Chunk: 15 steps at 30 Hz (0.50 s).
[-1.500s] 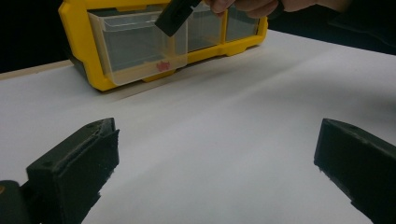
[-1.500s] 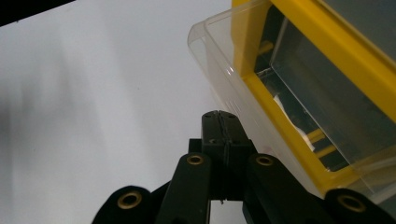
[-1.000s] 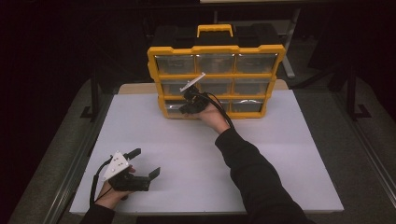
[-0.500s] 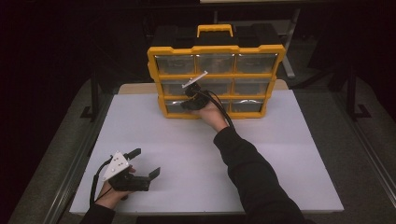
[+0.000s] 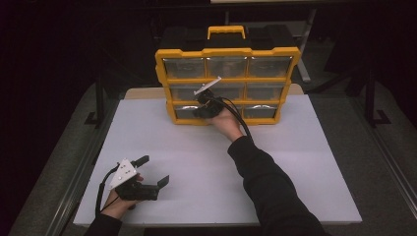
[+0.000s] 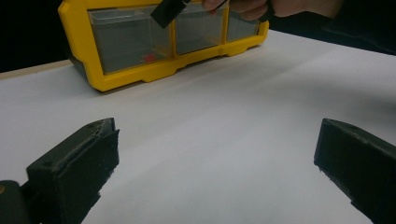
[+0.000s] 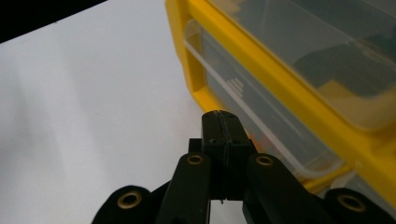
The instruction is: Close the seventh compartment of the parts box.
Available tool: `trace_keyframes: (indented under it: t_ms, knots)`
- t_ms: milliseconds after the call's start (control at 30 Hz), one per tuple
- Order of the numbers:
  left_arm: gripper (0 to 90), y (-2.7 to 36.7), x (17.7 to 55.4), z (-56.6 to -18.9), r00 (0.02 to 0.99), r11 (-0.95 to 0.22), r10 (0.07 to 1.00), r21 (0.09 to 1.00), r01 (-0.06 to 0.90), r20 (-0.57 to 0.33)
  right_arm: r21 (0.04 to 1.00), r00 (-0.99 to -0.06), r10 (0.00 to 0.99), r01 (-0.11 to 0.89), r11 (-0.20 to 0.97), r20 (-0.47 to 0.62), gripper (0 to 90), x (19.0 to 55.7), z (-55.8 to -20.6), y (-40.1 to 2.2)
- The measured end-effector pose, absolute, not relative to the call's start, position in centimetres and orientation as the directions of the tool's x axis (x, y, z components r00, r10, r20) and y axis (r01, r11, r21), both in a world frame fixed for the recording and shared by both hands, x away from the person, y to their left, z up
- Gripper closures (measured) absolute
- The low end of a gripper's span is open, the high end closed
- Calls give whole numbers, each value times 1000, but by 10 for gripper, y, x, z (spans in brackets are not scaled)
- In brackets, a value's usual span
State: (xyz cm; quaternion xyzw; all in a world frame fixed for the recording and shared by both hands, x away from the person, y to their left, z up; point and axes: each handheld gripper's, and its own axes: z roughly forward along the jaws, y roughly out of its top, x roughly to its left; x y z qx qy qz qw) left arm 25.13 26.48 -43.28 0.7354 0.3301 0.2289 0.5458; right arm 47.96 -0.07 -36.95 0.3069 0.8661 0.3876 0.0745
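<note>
A yellow organizer (image 5: 226, 51) with clear plastic drawers stands upright at the back of the white table. My right gripper (image 5: 198, 113) is held against its front at the bottom-left drawer (image 5: 186, 112). In the right gripper view the right gripper (image 7: 220, 115) is shut with nothing between its jaws, its tip just in front of that drawer (image 7: 243, 100). A small red piece (image 6: 148, 58) lies inside the drawer. My left gripper (image 5: 154, 170) rests near the table's front left corner, open and holding nothing, with its jaws wide apart in the left gripper view (image 6: 215, 154).
The white table top (image 5: 295, 162) stretches between the organizer and the front edge. A black handle section with a yellow grip (image 5: 226, 32) tops the organizer. Dark floor and metal frame legs (image 5: 101, 93) surround the table.
</note>
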Motion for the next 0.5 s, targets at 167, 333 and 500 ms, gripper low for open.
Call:
trace_keyframes:
  t_ms: [167,333,500]
  knots:
    - [0,264,251,-433,679,-191,734,954,232,-18,727,-803,587,462,508,101,871,469,-368,-9]
    - [0,266,251,-433,674,-188,738,954,235,-20,742,-823,561,432,512,91,779,458,-368,-19]
    - [0,266,251,-433,671,-185,741,953,241,-26,748,-831,548,423,511,96,671,448,-370,-31]
